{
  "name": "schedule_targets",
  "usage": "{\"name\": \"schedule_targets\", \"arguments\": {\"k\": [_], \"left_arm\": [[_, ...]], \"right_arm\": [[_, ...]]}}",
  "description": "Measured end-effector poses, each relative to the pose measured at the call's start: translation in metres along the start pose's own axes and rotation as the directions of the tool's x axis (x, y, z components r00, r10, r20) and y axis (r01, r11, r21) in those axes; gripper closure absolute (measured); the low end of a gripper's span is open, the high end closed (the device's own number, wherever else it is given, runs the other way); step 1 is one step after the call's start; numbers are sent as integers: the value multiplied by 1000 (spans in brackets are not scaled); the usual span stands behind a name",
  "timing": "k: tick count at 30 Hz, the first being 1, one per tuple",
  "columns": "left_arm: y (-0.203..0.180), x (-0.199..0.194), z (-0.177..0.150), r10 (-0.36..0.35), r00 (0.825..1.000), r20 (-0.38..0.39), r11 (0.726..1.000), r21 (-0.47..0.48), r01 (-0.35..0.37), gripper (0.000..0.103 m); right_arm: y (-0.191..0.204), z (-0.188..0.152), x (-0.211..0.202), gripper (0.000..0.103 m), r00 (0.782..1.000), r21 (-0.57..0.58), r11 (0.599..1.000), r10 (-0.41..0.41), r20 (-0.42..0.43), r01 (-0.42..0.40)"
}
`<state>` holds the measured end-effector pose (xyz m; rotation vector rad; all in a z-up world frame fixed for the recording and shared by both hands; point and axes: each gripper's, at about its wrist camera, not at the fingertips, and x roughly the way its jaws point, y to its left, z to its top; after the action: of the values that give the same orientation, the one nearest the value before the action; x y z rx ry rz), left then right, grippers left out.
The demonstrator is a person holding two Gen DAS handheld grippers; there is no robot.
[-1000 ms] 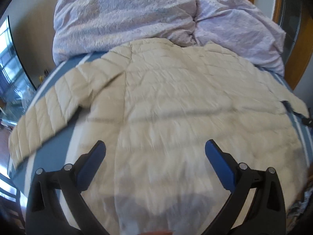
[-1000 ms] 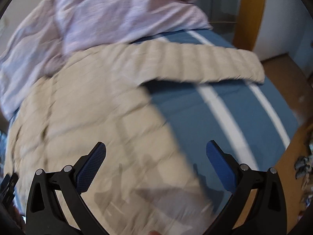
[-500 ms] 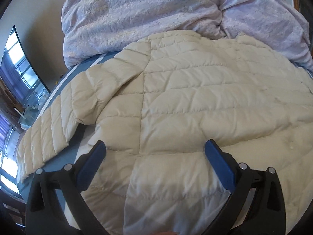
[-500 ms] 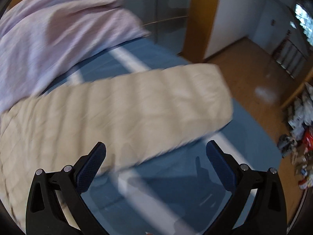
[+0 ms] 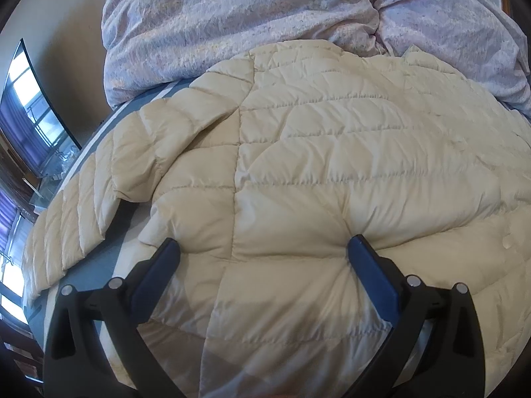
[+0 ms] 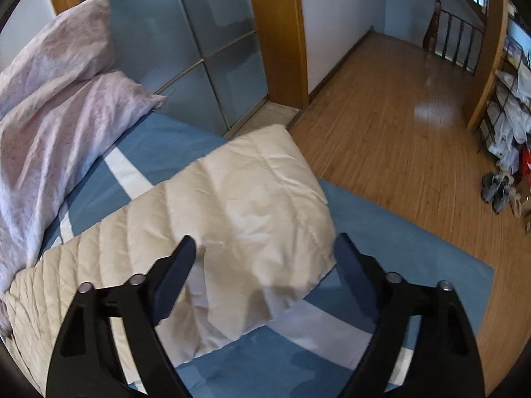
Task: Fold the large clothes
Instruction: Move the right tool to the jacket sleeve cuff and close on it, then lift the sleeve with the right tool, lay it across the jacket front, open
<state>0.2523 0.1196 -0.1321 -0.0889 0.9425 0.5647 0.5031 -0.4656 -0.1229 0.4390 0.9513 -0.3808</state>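
Observation:
A cream quilted jacket (image 5: 332, 165) lies spread flat on a bed with a blue, white-striped sheet (image 6: 398, 232). My left gripper (image 5: 262, 248) stands open, low over the jacket's near left part. One of its fingertips (image 5: 356, 248) dents the fabric and the other sits at the jacket's side edge, beside the left sleeve (image 5: 83, 209). In the right wrist view the other sleeve (image 6: 249, 205) stretches toward the bed's edge. My right gripper (image 6: 265, 248) straddles the sleeve's cuff end, its jaws closing with the sleeve between them.
A crumpled lilac duvet (image 5: 265, 16) is heaped at the far end of the bed, touching the jacket's top. Past the bed's edge lie a wooden floor (image 6: 398, 106), a frosted glass sliding door (image 6: 199, 49) and shelves with shoes (image 6: 501, 185). A window (image 5: 30, 106) is at the left.
The left gripper came down closer to the jacket and now presses into it. The right gripper swept from the jacket's body out along the sleeve to its cuff, and its jaws have narrowed.

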Motion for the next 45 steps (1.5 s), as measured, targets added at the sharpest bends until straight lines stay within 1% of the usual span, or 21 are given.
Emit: {"name": "schedule_targets", "arguments": {"k": [2,5,6,7,9,10,14,17,20,22,24,26,27,28,30,31,32,34,37,40,45], "left_arm": [[1,0,0,-8,1000,-4,1000,-9,8,2],[2,1,0,-17,1000,-7,1000,-18,17,2],[2,1,0,-22,1000,-9,1000,-22,21,2],[2,1,0,-25,1000,-10,999,-24,25,2],[2,1,1,-30,999,-12,999,-29,29,2],[3,1,1,-32,999,-13,999,-30,32,2],[4,0,2,-45,999,-17,998,-40,44,2],[5,1,3,-52,998,-19,998,-47,51,2],[6,1,4,-56,998,-21,997,-53,54,2],[5,0,4,-56,998,-21,997,-53,55,2],[6,0,4,-57,998,-21,997,-55,56,2],[6,1,3,-61,998,-22,997,-58,60,2],[6,1,3,-64,998,-23,996,-60,62,2],[7,1,3,-65,998,-23,996,-62,64,2],[7,1,3,-70,997,-24,995,-68,68,2],[7,1,3,-73,997,-25,995,-71,71,2],[7,1,3,-75,997,-25,995,-74,73,2],[8,1,3,-82,996,-26,993,-82,80,2],[8,2,2,-89,996,-25,992,-91,86,2],[8,2,2,-89,996,-24,992,-94,86,2],[10,1,1,-89,996,-18,991,-103,87,2]], "right_arm": [[-4,-1,0,31,1000,9,1000,4,5,-4],[-4,-4,-2,47,1000,0,1000,-21,17,21],[-4,-5,-2,56,999,-6,1000,-26,20,26],[-4,-6,-3,69,1000,-9,1000,-16,23,16],[-2,-6,-4,86,1000,-10,1000,17,20,-17],[0,-7,-7,93,999,-19,1000,25,30,-24],[26,-10,-31,95,994,-101,995,28,104,-17],[55,-14,-53,95,987,-168,985,76,144,-52],[102,-25,-81,95,970,-264,957,171,172,-122],[135,-38,-100,95,954,-326,926,252,160,-190],[167,-54,-114,95,937,-380,889,325,129,-256],[205,-76,-129,95,915,-448,836,394,86,-318],[217,-85,-134,95,907,-468,816,416,67,-340],[238,-100,-140,95,892,-499,779,452,28,-379],[266,-123,-146,95,871,-531,730,490,-33,-431],[284,-139,-148,95,857,-547,695,509,-83,-466],[294,-149,-148,95,848,-554,675,518,-113,-487],[324,-180,-148,95,826,-579,619,530,-191,-531],[347,-224,-153,95,799,-596,557,536,-274,-578],[364,-252,-152,95,768,-583,517,534,-353,-627],[383,-289,-158,95,740,-588,463,525,-420,-663]]}}
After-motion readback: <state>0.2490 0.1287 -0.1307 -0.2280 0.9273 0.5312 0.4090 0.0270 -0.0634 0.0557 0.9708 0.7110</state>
